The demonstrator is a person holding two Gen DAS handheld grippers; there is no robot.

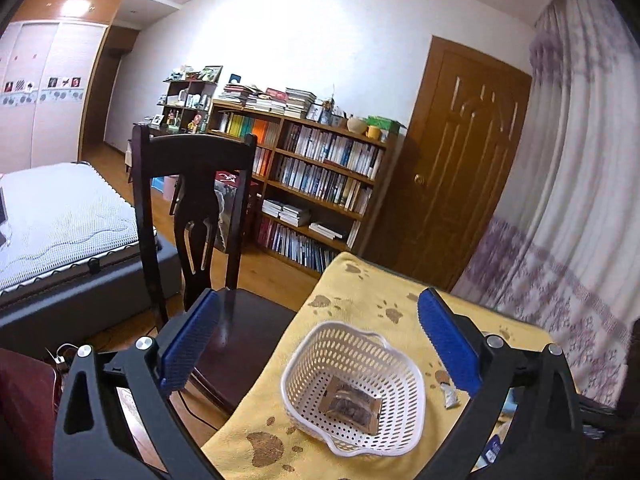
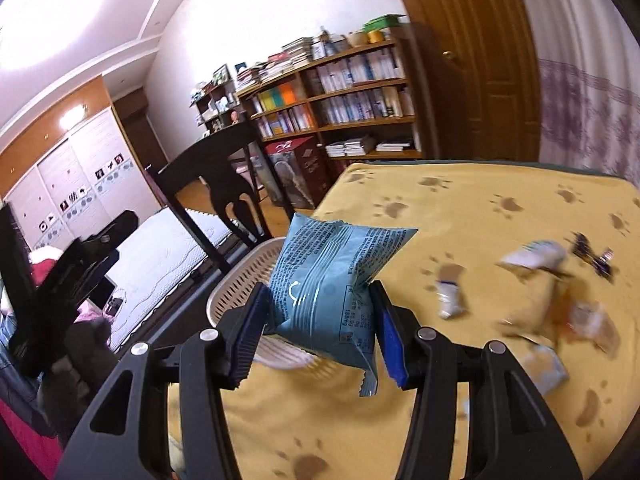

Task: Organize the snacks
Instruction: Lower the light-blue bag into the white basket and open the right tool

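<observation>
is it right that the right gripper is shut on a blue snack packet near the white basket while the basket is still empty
Not quite: the white basket is not empty. The left wrist view shows one brown snack packet lying in it. The rest holds: the right gripper is shut on the blue snack packet near the basket.
</observation>
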